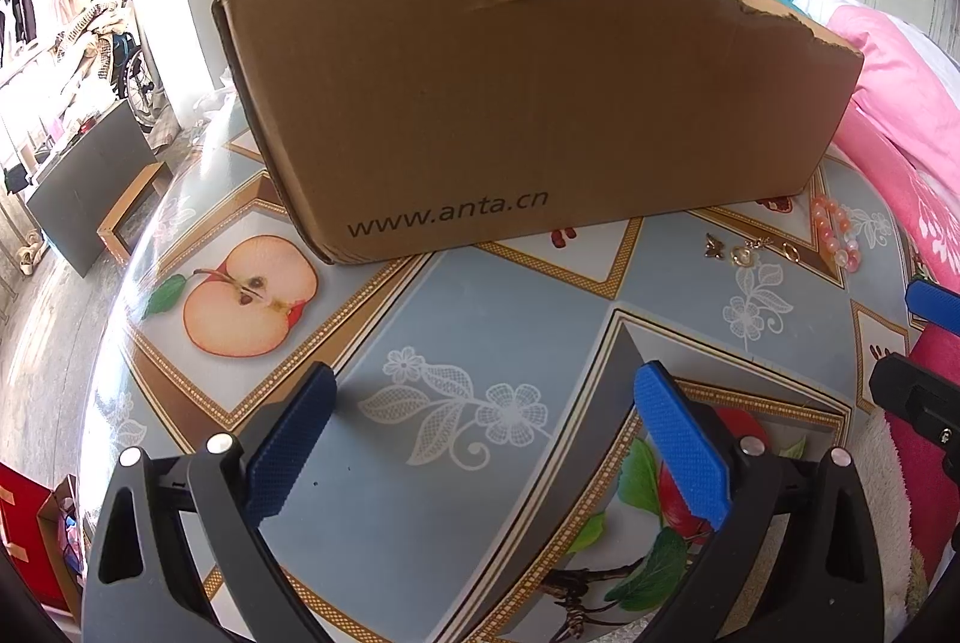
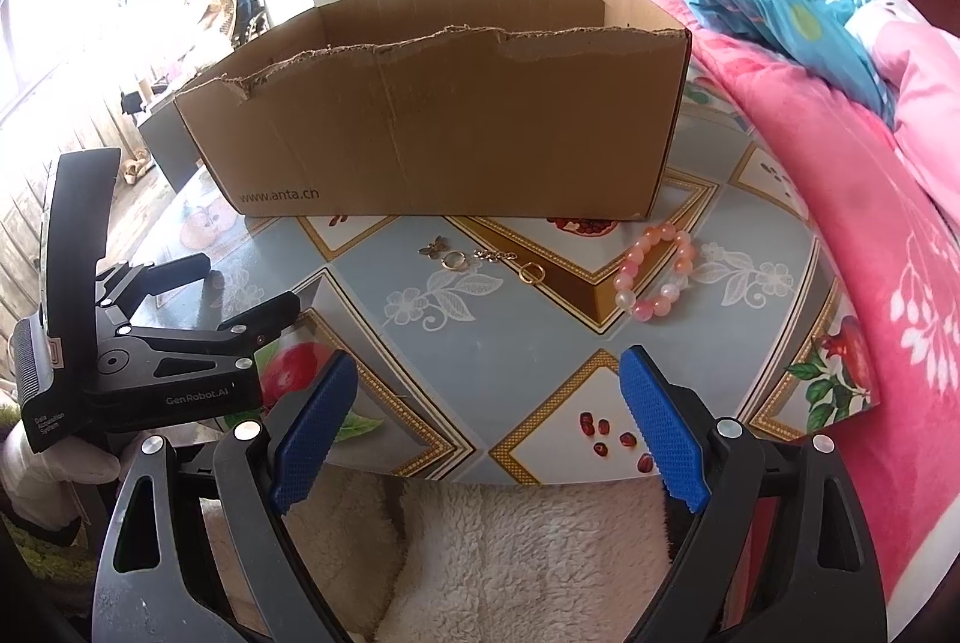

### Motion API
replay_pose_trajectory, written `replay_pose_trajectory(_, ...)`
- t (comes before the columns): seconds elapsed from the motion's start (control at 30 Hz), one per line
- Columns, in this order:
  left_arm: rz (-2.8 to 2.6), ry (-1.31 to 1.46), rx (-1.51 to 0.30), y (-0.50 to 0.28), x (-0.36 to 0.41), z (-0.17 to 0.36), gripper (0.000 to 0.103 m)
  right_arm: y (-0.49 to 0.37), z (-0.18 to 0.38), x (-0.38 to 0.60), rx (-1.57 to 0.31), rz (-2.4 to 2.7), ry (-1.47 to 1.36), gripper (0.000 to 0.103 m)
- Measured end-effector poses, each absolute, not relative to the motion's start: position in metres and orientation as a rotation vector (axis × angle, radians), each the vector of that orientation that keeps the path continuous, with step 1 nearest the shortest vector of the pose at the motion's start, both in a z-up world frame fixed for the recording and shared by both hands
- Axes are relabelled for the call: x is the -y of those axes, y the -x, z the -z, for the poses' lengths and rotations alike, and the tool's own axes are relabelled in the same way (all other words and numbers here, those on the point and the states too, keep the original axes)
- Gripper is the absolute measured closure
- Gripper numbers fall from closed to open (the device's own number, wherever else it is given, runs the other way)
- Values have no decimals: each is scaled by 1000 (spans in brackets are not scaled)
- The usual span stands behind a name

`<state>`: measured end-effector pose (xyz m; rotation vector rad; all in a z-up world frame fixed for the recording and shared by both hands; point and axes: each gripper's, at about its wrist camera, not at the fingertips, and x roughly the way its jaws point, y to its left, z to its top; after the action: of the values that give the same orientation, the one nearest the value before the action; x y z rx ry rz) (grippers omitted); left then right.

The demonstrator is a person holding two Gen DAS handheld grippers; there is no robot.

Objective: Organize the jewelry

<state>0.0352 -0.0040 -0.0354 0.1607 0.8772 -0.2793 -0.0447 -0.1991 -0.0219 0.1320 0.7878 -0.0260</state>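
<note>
We see both jaws spread, empty — left gripper (image 1: pixel 486 439), right gripper (image 2: pixel 489 427). Bead bracelet (image 2: pixel 657 277), rings (image 2: pixel 531 273) and butterfly charm (image 2: pixel 434 247) lie on the table (image 2: pixel 528 343) — just before the cardboard box (image 2: pixel 444 126).

brown corrugated cardboard box (image 2: pixel 444 126): matt paper, ragged torn rim
patterned table cover (image 2: pixel 480 343): glossy, smooth plastic
pink and white bead bracelet (image 2: pixel 657 277): shiny, smooth
gold rings (image 2: pixel 531 273): polished metal
blue finger pads (image 2: pixel 660 427): knurled matt plastic
white fleece cloth (image 2: pixel 510 553): fluffy
</note>
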Motion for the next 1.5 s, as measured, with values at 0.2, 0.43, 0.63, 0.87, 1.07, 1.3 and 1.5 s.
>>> replay_pose_trajectory(0.2, 335, -138, -848, -38, 3, 29, 6, 51, 22, 204, -761, 17, -146, 18)
replay_pose_trajectory(0.43, 534, -167, -726, -33, 34, 4, 14, 48, 18, 215, -708, -2, -180, 27)
replay_pose_trajectory(0.63, 637, -294, -703, -39, 71, 4, 50, 47, 15, 225, -680, -4, -208, 35)
replay_pose_trajectory(0.87, 685, -403, -749, -53, 96, 19, 82, 41, 17, 232, -689, -11, -237, 35)
replay_pose_trajectory(1.07, 692, -435, -773, -61, 105, 26, 92, 39, 18, 238, -686, -17, -254, 35)
replay_pose_trajectory(1.3, 703, -439, -785, -66, 108, 26, 97, 39, 21, 239, -688, -26, -269, 35)
replay_pose_trajectory(1.5, 683, -406, -790, -66, 103, 25, 103, 44, 20, 239, -680, -24, -276, 35)
